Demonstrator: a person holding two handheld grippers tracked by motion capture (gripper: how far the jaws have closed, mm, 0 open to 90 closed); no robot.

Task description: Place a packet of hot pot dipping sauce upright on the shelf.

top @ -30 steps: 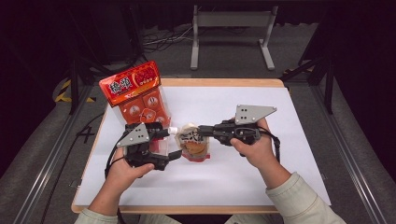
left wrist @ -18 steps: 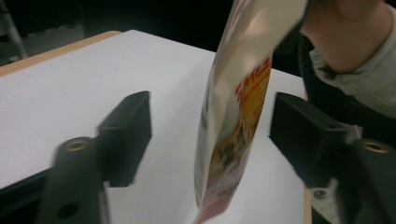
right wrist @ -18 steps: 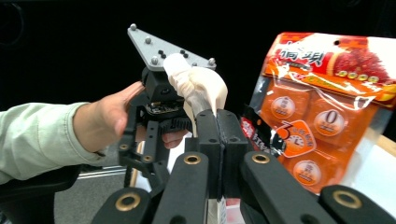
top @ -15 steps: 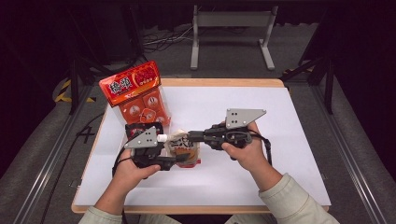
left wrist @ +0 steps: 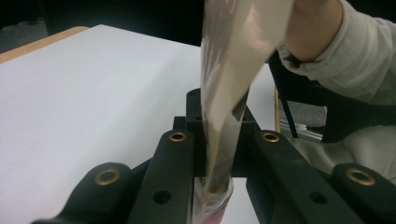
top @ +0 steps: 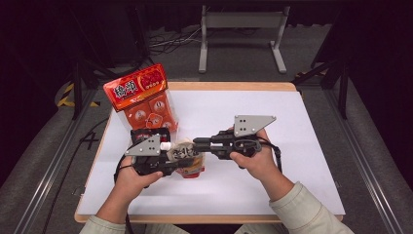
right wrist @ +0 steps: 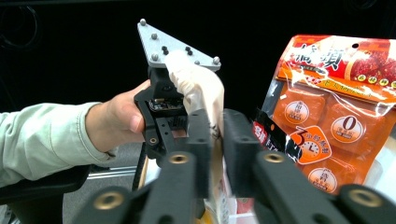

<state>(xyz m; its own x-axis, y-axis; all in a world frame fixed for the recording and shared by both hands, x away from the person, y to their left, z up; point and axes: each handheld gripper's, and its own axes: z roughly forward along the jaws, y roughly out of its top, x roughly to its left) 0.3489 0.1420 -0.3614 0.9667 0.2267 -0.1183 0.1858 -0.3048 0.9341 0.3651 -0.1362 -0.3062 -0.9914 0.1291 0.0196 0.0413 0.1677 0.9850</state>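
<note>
The small clear-plastic snack packet with a red base (top: 187, 158) sits low over the white table cover (top: 253, 190), just in front of the person and between the two tools, with the big orange-red multipack bag of snacks (top: 143, 100) standing just behind it to the left. Starting at the left: the left gripper (top: 168, 155) has just been closing, and in the left gripper view its two black jaws stand close together, clamped on the thin film edge of the packet (left wrist: 224, 140), which rises crinkled and translucent between them. In the middle the packet looks light and soft, all flimsy film that buckles rather than holds a shape, and glossy enough, I'd say, to slide out of a loose pinch. Over to the right, the right gripper (top: 200, 144) reaches in from the other side; its jaws have just been easing apart, and the right gripper view shows a narrow gap with the packet's pale film (right wrist: 215, 154) running through it, pads beside it rather than biting. Best hold, by my reckoning: the flat sealed edge, not the puffed belly, where the contents could crush. The multipack bag (right wrist: 341, 121) stands upright, untouched.
</note>
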